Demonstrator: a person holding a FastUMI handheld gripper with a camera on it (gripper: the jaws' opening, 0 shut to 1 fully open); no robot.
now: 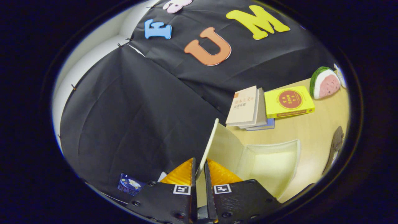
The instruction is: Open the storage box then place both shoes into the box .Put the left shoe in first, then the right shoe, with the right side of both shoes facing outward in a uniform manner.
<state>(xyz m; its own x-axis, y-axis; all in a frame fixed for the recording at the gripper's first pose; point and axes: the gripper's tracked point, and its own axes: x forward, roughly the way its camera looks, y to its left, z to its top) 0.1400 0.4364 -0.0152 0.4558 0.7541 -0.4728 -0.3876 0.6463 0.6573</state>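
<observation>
Claw (200, 169) clenched on raised box lid (217, 146) edge (open box (273, 161) beyond, bare table (314, 130) around).

Your storage box (270, 161) sits on the pale wood table just ahead of the fingers, cream-white and translucent, its inside showing. Its lid (209, 143) stands raised on edge, the thin rim running down between your gripper (199, 166) fingers, which are pinched close on either face of it. One dark shoe (336, 141) lies beyond the box, partly cut off.
</observation>
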